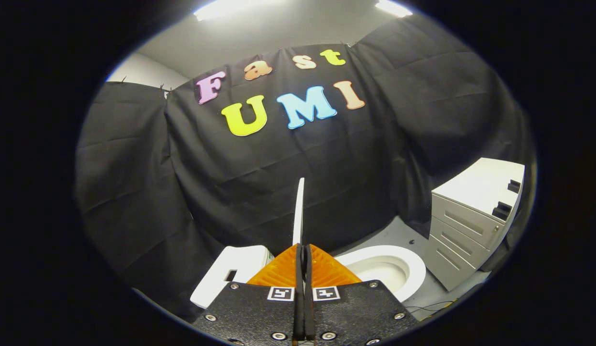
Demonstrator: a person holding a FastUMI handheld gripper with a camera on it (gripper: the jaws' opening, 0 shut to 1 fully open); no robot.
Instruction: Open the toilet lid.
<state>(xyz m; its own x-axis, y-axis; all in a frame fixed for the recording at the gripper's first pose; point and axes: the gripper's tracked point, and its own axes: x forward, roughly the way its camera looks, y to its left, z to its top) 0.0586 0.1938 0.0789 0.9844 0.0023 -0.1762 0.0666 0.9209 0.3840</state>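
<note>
between the fingertips of the claw [302, 247]: thin edge of the toilet lid [298, 211], seen edge-on, raised upright and rising straight ahead against the black cloth wall [259, 178]. fingers [279, 271] pressed together on the lid's lower edge from both sides — clamped, no gap visible. just ahead and to the right of the fingers: toilet bowl [413, 271], seat rim exposed, uncovered. just ahead to the left: white tank [230, 274], partly hidden behind the claw body. further right, beyond the bowl — white drawer cabinet [471, 226] standing on the grey floor [389, 233], dark handles on its side.
</note>
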